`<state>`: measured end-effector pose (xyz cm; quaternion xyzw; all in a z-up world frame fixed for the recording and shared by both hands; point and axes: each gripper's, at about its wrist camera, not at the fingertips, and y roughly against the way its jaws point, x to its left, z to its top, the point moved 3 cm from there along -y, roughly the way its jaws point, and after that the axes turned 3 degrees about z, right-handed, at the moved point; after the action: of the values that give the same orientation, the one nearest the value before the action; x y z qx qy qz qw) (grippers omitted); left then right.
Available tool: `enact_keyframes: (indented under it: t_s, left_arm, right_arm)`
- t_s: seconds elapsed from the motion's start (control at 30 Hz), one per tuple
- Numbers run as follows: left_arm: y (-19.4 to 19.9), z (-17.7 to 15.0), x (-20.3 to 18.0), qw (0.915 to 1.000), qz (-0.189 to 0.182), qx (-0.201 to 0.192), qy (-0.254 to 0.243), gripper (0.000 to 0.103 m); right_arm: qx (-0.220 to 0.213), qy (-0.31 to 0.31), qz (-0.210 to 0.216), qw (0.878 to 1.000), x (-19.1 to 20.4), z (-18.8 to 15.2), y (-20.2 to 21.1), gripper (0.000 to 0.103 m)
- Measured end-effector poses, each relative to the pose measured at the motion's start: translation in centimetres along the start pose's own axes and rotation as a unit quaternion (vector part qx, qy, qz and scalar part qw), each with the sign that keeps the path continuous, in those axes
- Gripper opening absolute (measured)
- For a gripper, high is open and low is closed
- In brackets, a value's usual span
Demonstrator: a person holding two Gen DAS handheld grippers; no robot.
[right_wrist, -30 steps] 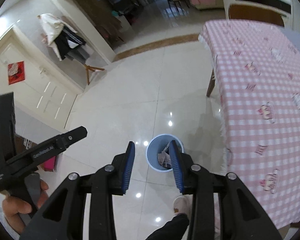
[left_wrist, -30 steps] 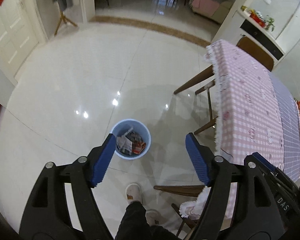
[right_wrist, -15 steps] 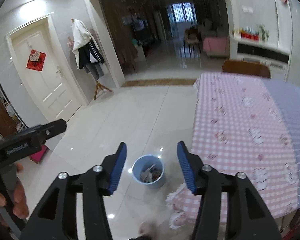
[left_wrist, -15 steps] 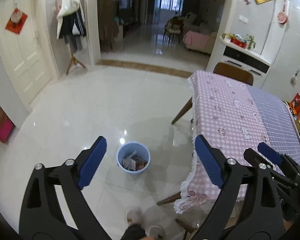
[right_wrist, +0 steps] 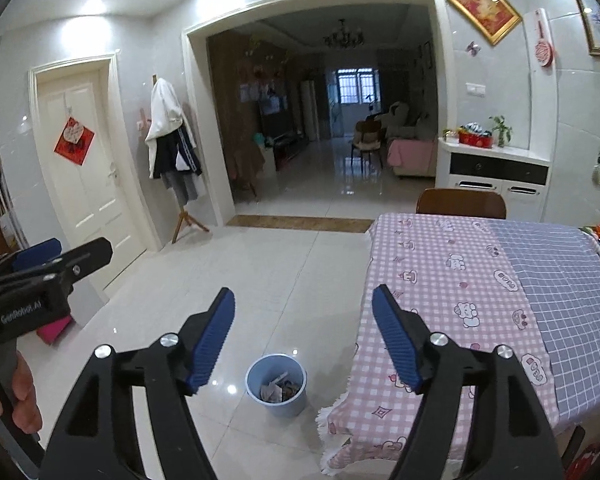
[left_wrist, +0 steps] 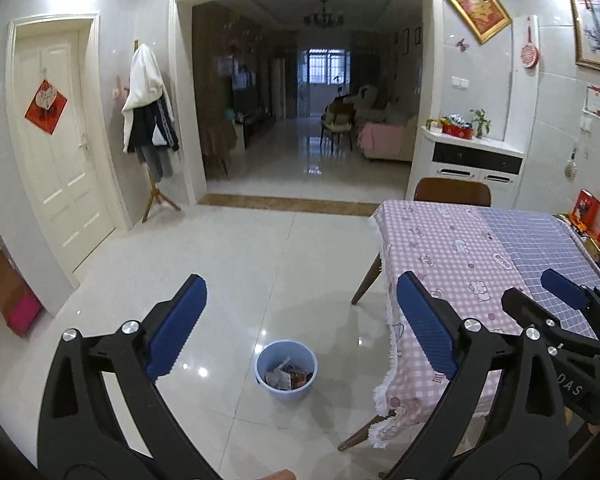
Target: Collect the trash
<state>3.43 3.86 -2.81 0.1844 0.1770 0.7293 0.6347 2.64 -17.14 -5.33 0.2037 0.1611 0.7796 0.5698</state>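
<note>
Left wrist view: we see our left gripper [left_wrist: 300,320] held high, jaws spread wide with nothing between the blue pads [left_wrist: 176,326].
Right wrist view: our right gripper [right_wrist: 304,336] is also spread wide and holds nothing; the left tool shows at the left edge of this view, gripped by a hand [right_wrist: 24,396].
Bin: a light blue trash bin [left_wrist: 286,376] stands upright on the glossy white tile floor [left_wrist: 260,264], just beside the near corner of the table — apart from the hanging cloth edge.
Trash: crumpled paper and wrappers [left_wrist: 287,378] lie inside the bin, white and reddish pieces; we cannot tell what each one is.
Table: a pink checked tablecloth [right_wrist: 440,280] covers the left part of the table, and a blue grid cloth [right_wrist: 572,292] covers the right part.
Chair: a brown chair back [right_wrist: 460,204] shows at the far end of the table.
Background: a white door [left_wrist: 60,152] — a coat rack [left_wrist: 150,120] stands beside it.
</note>
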Motion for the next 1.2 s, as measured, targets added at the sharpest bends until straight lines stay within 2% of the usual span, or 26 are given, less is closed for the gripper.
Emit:
enact_keyframes:
  t_s: [0.4,0.67,0.93,1.2]
  left_arm:
    - [4.4,1.1,2.2,0.9984,-0.027,-0.049,0.000,0.095]
    - [5.3,1.1,2.4,0.9977,-0.034,-0.058,-0.007,0.095]
    - [5.5,0.8,2.6,0.9973,-0.052,-0.051,-0.004,0.095]
    - [5.5,0.8,2.4,0.9972,-0.049,-0.056,-0.010,0.095]
  right_arm:
    - [-0.028,0.000,-0.021,0.999,3.5,0.0,4.4,0.077]
    - [-0.032,-0.004,-0.020,0.999,4.3,0.0,5.4,0.077]
    - [-0.030,-0.003,-0.021,0.999,5.1,0.1,5.6,0.078]
    - [-0.026,-0.004,-0.022,0.999,5.0,0.0,5.2,0.078]
